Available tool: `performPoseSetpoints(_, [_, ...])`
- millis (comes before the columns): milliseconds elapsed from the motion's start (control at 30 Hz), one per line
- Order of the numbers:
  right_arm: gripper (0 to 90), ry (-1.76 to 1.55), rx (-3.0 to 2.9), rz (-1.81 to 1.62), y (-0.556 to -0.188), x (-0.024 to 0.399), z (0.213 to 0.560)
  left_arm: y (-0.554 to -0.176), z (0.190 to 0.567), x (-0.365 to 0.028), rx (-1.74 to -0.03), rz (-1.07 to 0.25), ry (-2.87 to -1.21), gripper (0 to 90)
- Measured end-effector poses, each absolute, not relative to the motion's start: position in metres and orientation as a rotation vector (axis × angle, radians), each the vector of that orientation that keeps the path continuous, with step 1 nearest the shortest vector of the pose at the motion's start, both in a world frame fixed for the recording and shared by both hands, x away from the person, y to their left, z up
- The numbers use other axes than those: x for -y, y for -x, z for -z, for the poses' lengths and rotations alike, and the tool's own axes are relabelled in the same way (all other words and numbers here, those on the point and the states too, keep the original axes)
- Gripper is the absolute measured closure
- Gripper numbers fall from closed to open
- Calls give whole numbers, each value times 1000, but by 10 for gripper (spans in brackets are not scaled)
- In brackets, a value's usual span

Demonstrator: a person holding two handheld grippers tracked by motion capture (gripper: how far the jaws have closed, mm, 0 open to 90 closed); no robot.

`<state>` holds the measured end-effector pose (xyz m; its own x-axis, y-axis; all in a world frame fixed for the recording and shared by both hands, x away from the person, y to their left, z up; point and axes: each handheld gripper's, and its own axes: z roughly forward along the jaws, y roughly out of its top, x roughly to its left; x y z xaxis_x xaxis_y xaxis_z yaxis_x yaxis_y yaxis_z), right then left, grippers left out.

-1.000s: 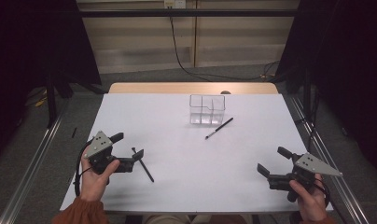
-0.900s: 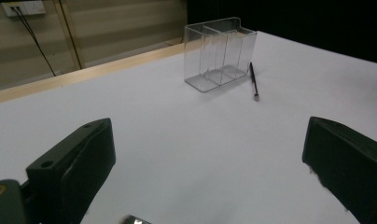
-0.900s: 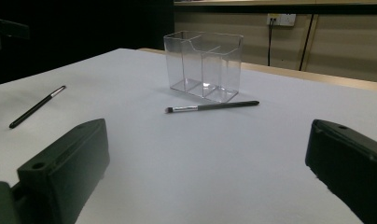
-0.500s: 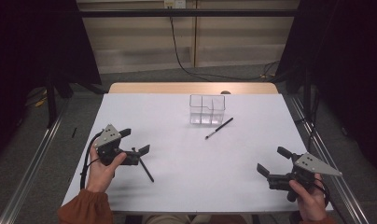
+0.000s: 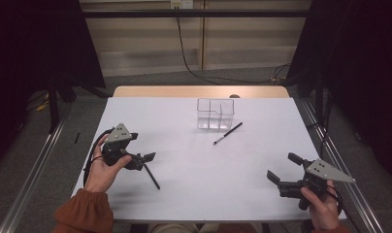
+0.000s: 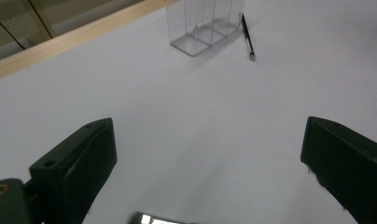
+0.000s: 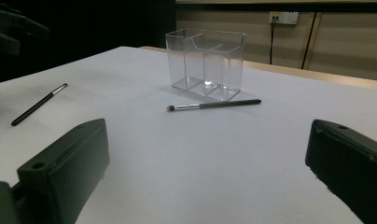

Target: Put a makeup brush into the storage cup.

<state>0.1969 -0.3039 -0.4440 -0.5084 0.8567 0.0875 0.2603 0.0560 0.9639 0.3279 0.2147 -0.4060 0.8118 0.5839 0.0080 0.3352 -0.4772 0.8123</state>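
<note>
Because our left tool [image 5: 144, 160] hangs wide open and empty over the near brush [image 5: 152, 176] flat on the worktop [image 5: 194, 160], its jaws may scrape and roll it; right tool [image 5: 285, 175] gapes empty.

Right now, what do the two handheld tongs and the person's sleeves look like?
Both tongs are black, each with two blocky black jaws. The left tongs carry a grey three-cornered plate with small dark dots on top, and a black cable loops off behind them. The right tongs bear the same grey plate. The sleeves are rust orange.
</note>
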Motion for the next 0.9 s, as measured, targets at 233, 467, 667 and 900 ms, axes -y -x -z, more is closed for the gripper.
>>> performPoseSetpoints(233, [0, -1112, -1827, -1471, -197, 303, 444, -331, 408, -215, -663, -261, -2192, 39])
performPoseSetpoints(467, [0, -1111, -1832, -1468, -198, 304, 445, -339, 406, -208, -630, -197, -2285, 44])
performPoseSetpoints(667, [0, -1115, -1830, -1472, -198, 303, 445, -346, 412, -205, -568, -100, -2430, 46])
performPoseSetpoints(900, [0, -1119, -1839, -1470, -198, 302, 445, -350, 409, -199, -521, -36, -2487, 41])
